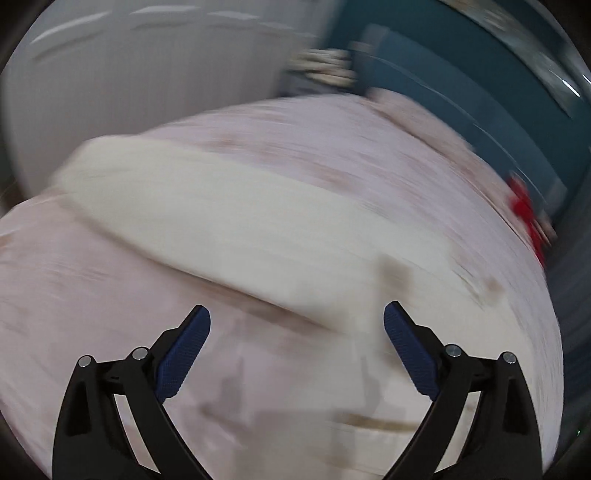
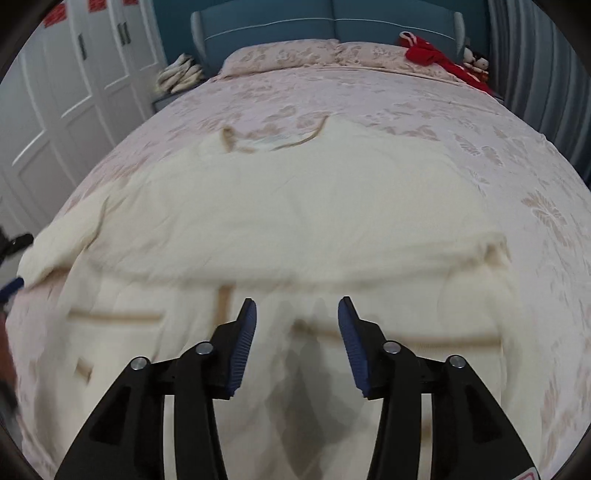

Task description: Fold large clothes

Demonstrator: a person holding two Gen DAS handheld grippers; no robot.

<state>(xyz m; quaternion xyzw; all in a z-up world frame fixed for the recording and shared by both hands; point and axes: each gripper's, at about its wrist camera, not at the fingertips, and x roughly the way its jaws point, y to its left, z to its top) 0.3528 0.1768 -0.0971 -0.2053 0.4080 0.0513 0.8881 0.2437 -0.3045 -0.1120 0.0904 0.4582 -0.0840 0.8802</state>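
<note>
A large cream garment [image 2: 295, 206] with tan trim lies spread on a pink floral bedspread [image 2: 498, 122]; its neckline points toward the headboard. My right gripper [image 2: 297, 314] is open and empty, just above the garment's near part. In the blurred left wrist view the garment [image 1: 229, 214] runs across the bed as a cream band. My left gripper [image 1: 297, 321] is open wide and empty above the fabric near the garment's edge. The left gripper's blue pad shows at the far left edge of the right wrist view [image 2: 11, 286], by the garment's left sleeve.
A teal headboard [image 2: 332, 18] and two pillows [image 2: 288, 55] are at the far end. A red garment [image 2: 439, 57] and a soft toy [image 2: 476, 59] lie at the far right. White wardrobe doors [image 2: 74, 74] stand on the left. A nightstand holds a pale bundle [image 2: 179, 75].
</note>
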